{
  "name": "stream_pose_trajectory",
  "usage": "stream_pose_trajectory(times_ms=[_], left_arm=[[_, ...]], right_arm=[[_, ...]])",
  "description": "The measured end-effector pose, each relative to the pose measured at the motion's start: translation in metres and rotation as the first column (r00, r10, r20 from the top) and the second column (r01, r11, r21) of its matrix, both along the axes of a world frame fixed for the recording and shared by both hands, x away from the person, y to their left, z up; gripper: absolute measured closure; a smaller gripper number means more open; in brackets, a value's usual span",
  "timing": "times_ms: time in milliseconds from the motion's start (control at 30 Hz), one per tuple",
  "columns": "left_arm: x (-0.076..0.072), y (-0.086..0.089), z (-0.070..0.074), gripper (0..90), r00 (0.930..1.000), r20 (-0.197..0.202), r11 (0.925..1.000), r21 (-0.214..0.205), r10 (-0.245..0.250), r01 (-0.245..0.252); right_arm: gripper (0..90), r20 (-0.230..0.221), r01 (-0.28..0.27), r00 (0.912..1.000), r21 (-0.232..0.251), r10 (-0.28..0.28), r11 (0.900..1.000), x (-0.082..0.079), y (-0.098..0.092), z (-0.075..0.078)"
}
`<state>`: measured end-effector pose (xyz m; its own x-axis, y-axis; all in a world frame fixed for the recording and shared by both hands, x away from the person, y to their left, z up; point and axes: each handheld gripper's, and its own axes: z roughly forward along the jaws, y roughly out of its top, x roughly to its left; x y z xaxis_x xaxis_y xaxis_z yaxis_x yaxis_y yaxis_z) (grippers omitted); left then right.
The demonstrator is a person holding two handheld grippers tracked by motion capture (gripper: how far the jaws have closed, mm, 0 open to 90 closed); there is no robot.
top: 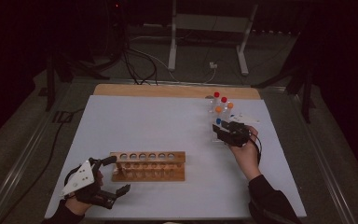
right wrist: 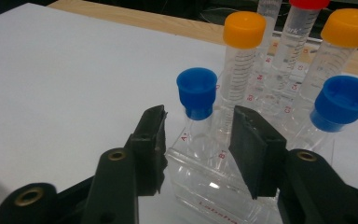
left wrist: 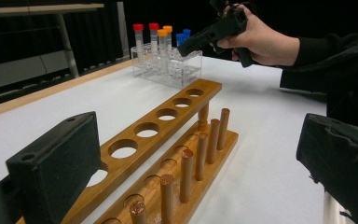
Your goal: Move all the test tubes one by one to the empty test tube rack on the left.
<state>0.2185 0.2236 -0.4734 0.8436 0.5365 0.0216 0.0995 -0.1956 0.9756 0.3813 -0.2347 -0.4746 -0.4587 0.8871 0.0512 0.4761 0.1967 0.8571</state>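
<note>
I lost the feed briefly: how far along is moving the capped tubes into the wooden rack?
Nothing looks moved yet: every hole that shows in the wooden rack is empty, and the capped tubes sit in the clear rack. In hand: the right gripper has its jaws either side of a blue-capped tube, not yet touching. The left gripper stands open by the wooden rack. All transfers remain.

Red-capped tube (right wrist: 303, 18) cut off above.

Wooden tube rack (top: 148, 165) with a row of round holes and upright pegs, near left on white table sheet (top: 158, 121); wooden table edge (top: 168, 90) far; white metal frame legs (top: 208, 35) beyond.
</note>
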Motion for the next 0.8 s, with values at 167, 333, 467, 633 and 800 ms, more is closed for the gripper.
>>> stream_pose_trajectory(times_ms=[167, 333, 467, 633, 800], left_arm=[[0.0007, 0.0001, -0.0006, 0.5, 1.0, -0.005, 1.0, 0.0, 0.0, 0.0], [0.0007, 0.0005, -0.0005, 0.5, 1.0, -0.003, 1.0, -0.003, 0.002, -0.002], [0.0007, 0.0004, -0.0005, 0.5, 1.0, -0.003, 1.0, -0.003, -0.001, 0.001], [0.0006, 0.0008, -0.0006, 0.6, 1.0, 0.002, 1.0, -0.006, -0.001, 0.001], [0.0004, 0.0002, -0.0005, 0.6, 1.0, -0.001, 1.0, -0.004, -0.004, 0.004]], right_arm=[[66.9, 0.002, 0.001, 1.0, 0.004, -0.001, 1.0, 0.0012, 0.0002, -0.0006], [73.8, 0.002, 0.001, 1.0, -0.009, -0.001, 1.0, 0.0024, 0.001, -0.0016], [76.0, 0.01, 0.006, 0.9999, -0.023, -0.006, 0.9997, 0.0027, 0.0011, -0.0019], [76.6, 0.025, 0.01, 0.9996, -0.033, -0.01, 0.9994, 0.0011, 0.002, 0.0008], [76.6, 0.042, 0.01, 0.9991, -0.027, -0.009, 0.9996, -0.0011, 0.0007, 0.0065]])
